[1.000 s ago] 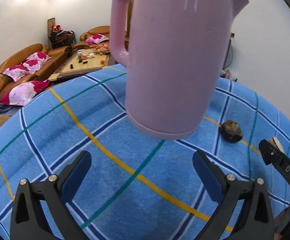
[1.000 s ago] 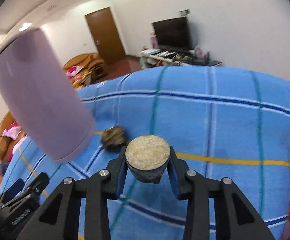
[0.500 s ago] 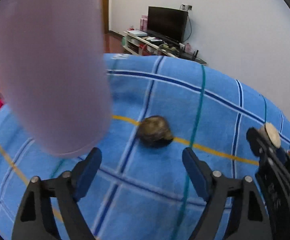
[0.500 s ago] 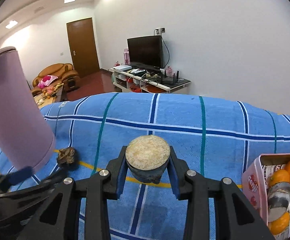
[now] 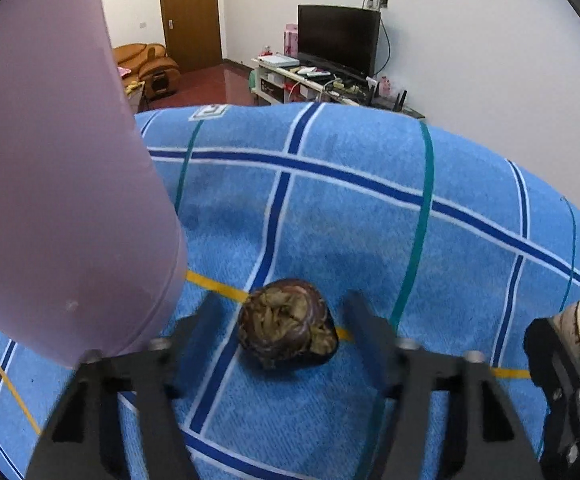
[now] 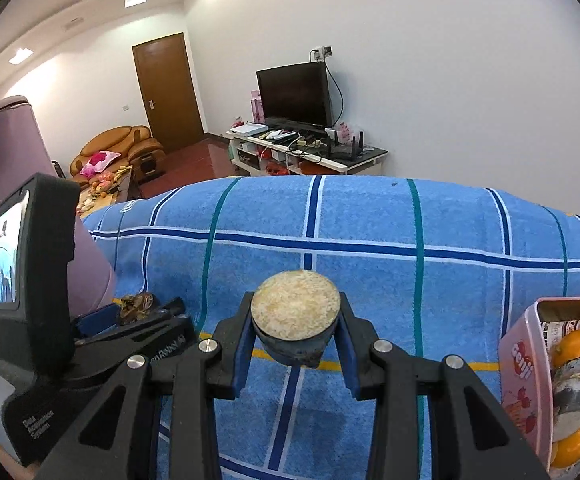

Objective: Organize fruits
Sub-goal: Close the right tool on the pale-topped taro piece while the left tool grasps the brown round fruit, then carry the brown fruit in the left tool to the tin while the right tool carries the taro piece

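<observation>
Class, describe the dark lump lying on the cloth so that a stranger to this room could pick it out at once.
Start at the blue checked cloth and find the tall lilac jug standing on it. Just right of the jug's base, on the yellow stripe, lies the dark lump between the open left gripper fingers. Wrinkled and brownish, unlike the flat-topped piece in the right gripper.

Home living room — sofa (image 6: 116, 148), television (image 6: 294, 94), door (image 6: 168, 90)

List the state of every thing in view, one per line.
Left gripper: open, straddling the dark fruit.
Dark fruit: on the cloth, ungripped.
Right gripper: shut on the cut fruit.
Cut fruit: held, cut face up.
Pink box: open, holding oranges.
Jug: upright.
</observation>
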Available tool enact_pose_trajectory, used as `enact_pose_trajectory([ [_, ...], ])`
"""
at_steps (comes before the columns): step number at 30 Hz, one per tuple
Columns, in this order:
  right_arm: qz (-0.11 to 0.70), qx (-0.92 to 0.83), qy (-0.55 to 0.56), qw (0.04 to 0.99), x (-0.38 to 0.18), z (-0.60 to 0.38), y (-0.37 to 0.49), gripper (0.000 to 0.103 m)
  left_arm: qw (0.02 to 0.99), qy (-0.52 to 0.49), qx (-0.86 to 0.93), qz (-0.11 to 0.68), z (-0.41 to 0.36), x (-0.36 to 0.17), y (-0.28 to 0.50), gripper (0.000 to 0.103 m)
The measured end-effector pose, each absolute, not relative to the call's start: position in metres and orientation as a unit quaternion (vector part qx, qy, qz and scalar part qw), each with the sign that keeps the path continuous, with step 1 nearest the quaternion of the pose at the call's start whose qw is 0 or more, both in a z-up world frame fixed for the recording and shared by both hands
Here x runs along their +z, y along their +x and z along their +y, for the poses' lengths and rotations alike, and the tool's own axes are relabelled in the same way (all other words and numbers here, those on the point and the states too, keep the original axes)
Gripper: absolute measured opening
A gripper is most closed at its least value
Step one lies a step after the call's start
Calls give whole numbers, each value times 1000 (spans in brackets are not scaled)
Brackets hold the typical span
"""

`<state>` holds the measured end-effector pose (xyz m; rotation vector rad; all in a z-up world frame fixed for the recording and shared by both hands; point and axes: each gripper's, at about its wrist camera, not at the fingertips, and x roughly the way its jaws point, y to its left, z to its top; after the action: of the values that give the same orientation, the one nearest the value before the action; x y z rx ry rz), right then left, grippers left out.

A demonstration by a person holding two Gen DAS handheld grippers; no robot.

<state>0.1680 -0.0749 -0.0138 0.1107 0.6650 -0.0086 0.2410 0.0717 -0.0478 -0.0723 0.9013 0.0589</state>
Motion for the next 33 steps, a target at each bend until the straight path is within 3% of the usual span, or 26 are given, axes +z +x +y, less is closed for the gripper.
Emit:
enact_pose_trajectory([
  [4,321,-1,52,946,-13,-72,168,39,904,-35,15,425,74,-45,232,46],
  [12,298,24,45,953,-8,-60,156,39,940,1,93,329,93,-21,153,46],
  [33,245,17,-31,969,5,-27,59,39,950,-56,98,290,117,-20,84,46],
])
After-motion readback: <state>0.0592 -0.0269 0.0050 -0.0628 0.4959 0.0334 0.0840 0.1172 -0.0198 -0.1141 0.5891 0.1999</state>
